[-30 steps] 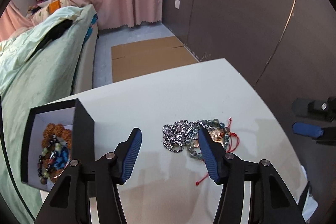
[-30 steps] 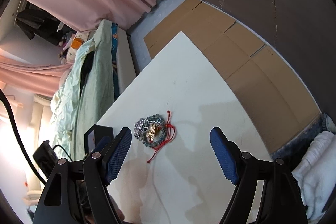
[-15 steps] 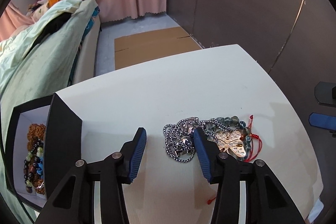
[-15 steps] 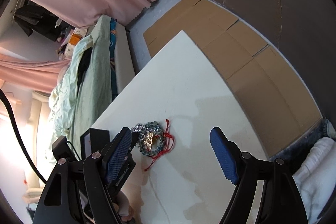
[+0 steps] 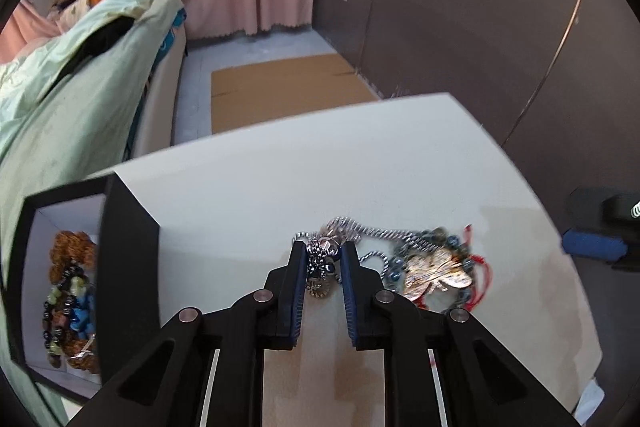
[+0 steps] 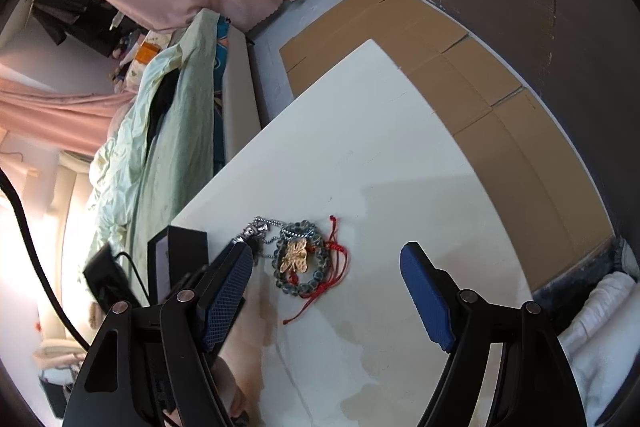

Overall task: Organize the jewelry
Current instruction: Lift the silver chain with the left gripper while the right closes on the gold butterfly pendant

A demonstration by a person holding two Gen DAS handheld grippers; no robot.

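My left gripper (image 5: 323,254) is shut on a silver chain necklace (image 5: 325,266) on the white table (image 5: 280,187). Its chain (image 5: 380,233) trails right to a grey-green bead bracelet (image 5: 440,239) with a gold butterfly charm (image 5: 438,267) and a red cord (image 5: 482,267). A black jewelry box (image 5: 124,267) at the left holds several bead bracelets (image 5: 68,287). My right gripper (image 6: 328,291) is open and empty above the table, near the bracelet (image 6: 302,263). The necklace (image 6: 256,229) and the box (image 6: 180,251) show there too.
A bed with a pale green cover (image 5: 60,107) stands left of the table. Flattened cardboard (image 5: 280,91) lies on the floor beyond the table's far edge. Dark wall panels (image 5: 480,7) are at the right. White cloth (image 6: 600,339) lies beside the table's right edge.
My left gripper moved forward over the silver chain necklace and closed its fingers on it. My right gripper stayed open and shifted little.
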